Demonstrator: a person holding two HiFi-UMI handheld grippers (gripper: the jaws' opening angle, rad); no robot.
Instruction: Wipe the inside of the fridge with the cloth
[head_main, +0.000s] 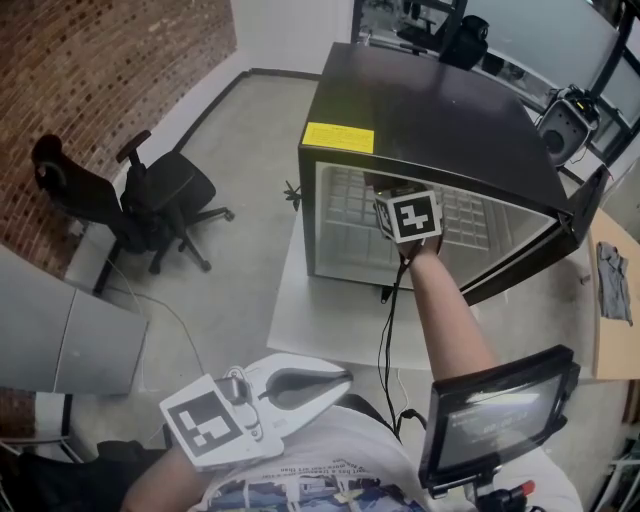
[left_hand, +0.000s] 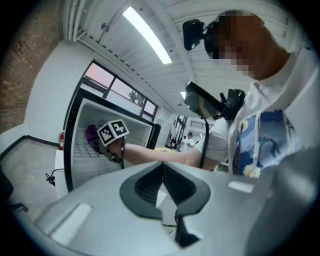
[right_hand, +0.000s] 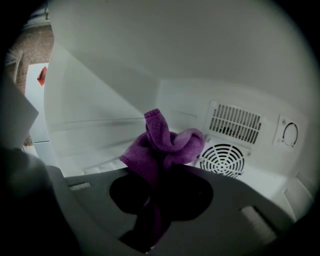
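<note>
A small black fridge (head_main: 430, 110) stands on a white table (head_main: 310, 320) with its door swung open to the right. My right gripper (head_main: 395, 200) reaches inside it; only its marker cube shows in the head view. That gripper (right_hand: 159, 172) is shut on a bunched purple cloth (right_hand: 162, 145), held in the air in front of the fridge's white back wall. The cloth (left_hand: 91, 134) also shows in the left gripper view, inside the fridge. My left gripper (head_main: 335, 382) is shut and empty, held low near my chest, away from the fridge.
A round fan grille (right_hand: 222, 160), a slotted vent (right_hand: 235, 124) and a dial (right_hand: 290, 134) sit on the fridge's back wall. A wire shelf (head_main: 350, 205) spans the interior. A black office chair (head_main: 150, 195) stands left on the floor. A grey rag (head_main: 613, 280) lies on a wooden surface at right.
</note>
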